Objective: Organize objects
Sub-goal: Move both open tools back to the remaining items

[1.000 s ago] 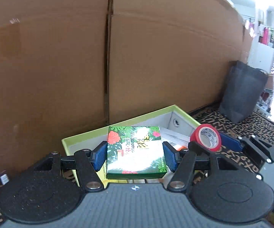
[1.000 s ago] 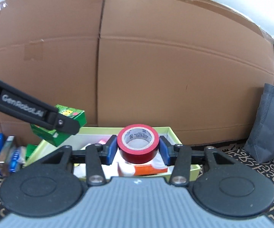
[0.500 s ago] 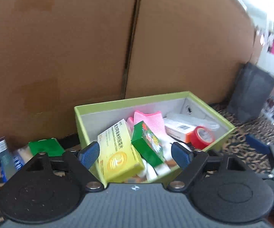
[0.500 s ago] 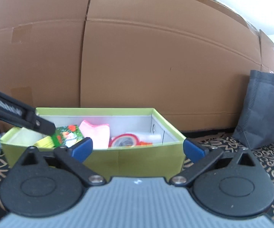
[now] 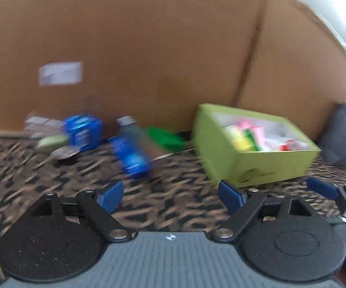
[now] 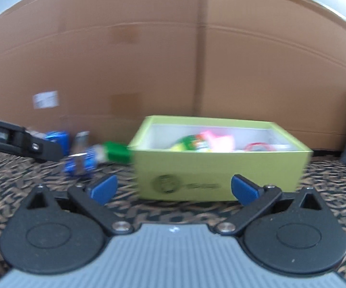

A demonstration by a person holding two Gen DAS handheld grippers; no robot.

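A lime-green box (image 5: 257,165) (image 6: 221,170) stands on the patterned cloth and holds the green packet (image 6: 189,144), a pink item (image 6: 217,140), the red tape roll (image 6: 257,147) and other packs. My left gripper (image 5: 170,195) is open and empty, low over the cloth left of the box. My right gripper (image 6: 173,188) is open and empty in front of the box. Loose items lie left of the box: a blue bottle (image 5: 131,153), a blue box (image 5: 83,132) and a green pack (image 5: 165,138). Both views are motion-blurred.
A tall cardboard wall (image 5: 149,48) stands behind everything. A dark grey bag (image 5: 343,139) sits right of the box. A spoon-like metal piece (image 5: 64,153) and a pale green item (image 5: 50,141) lie at the far left. The left gripper's arm (image 6: 16,141) crosses the right wrist view.
Both grippers let go of the green packet and the red tape, which now lie in the box, and drew back. The left gripper swung left toward the loose items.
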